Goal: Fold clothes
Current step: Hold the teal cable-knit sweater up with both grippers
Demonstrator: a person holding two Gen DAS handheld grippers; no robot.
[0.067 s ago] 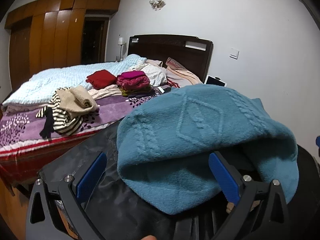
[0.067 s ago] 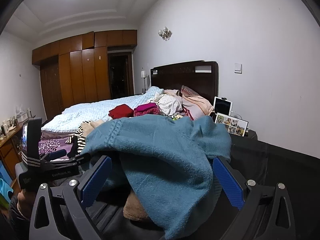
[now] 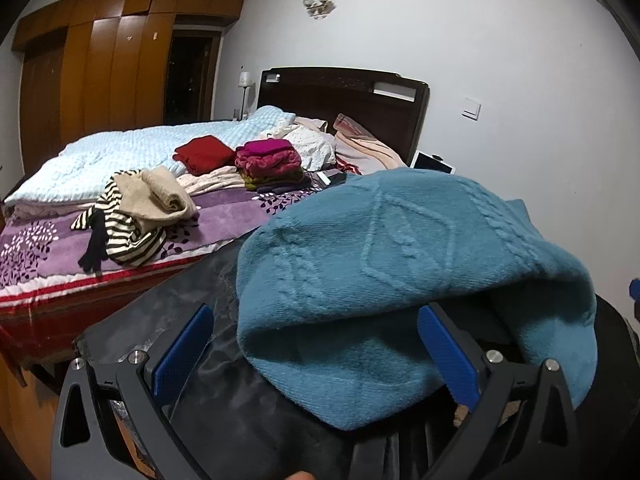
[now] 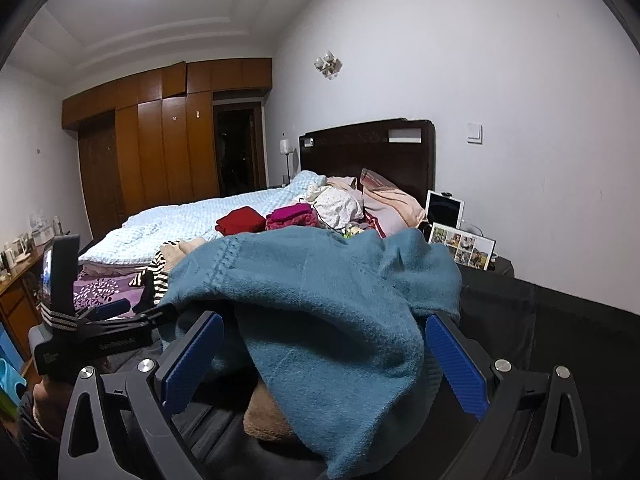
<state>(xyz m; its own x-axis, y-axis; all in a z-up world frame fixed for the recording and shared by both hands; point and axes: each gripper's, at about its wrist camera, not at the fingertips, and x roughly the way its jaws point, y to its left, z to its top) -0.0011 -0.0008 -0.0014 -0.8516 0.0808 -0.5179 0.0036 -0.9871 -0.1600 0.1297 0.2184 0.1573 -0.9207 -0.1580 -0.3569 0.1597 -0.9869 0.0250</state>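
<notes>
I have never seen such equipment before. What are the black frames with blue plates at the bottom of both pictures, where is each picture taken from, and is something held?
There is no robot here. A person holds one two-finger gripper in each hand, and a fisheye camera on each gripper looks forward along its fingers. The blue plates are the finger pads.

One picture comes from the left gripper, the other from the right gripper. The right view also shows the left gripper from the side.

A teal knitted sweater lies in a loose heap on a black cloth surface, with a brown garment partly under it. In both views the jaws stand wide open around the sweater's folds, so nothing is clamped.

Behind is a bed with a folded red garment, a folded magenta stack and an unfolded striped and beige pile.
</notes>
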